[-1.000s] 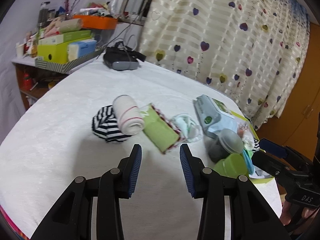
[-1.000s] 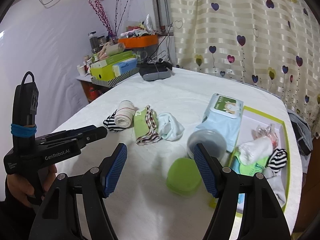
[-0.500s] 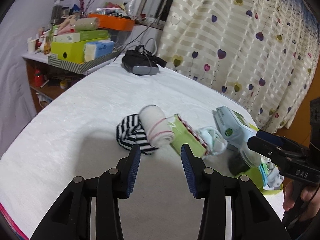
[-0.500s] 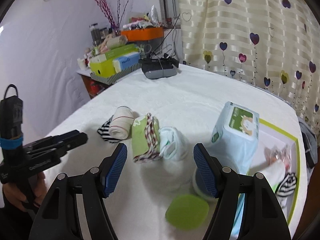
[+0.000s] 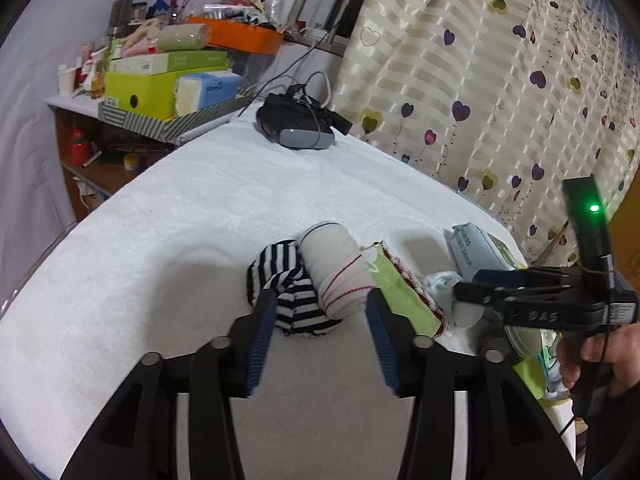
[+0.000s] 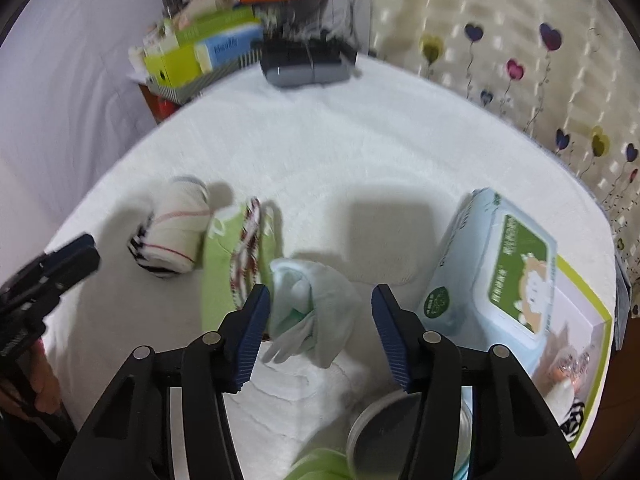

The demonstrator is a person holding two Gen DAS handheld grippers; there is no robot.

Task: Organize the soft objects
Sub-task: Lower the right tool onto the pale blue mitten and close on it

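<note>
Both grippers have closed in: the left gripper (image 5: 320, 330), jaws widening, straddles the striped sock (image 5: 284, 300); the right gripper (image 6: 318, 322), jaws narrowing but still clear, frames the pale blue sock (image 6: 316, 304), awaiting descent and squeeze.

White textured tablecloth (image 5: 200, 208) covering the table. Black and grey headset (image 5: 298, 126) with cables, at the table's far edge. Pack of wet wipes (image 6: 496, 264), pale blue with green label, leaning on a green-rimmed tray (image 6: 588, 280). Shelf beside the table: yellow-green box (image 5: 140, 92), blue tissue pack (image 5: 208, 88), orange tray (image 5: 240, 36). Heart-patterned curtain (image 5: 500, 80) behind.
</note>
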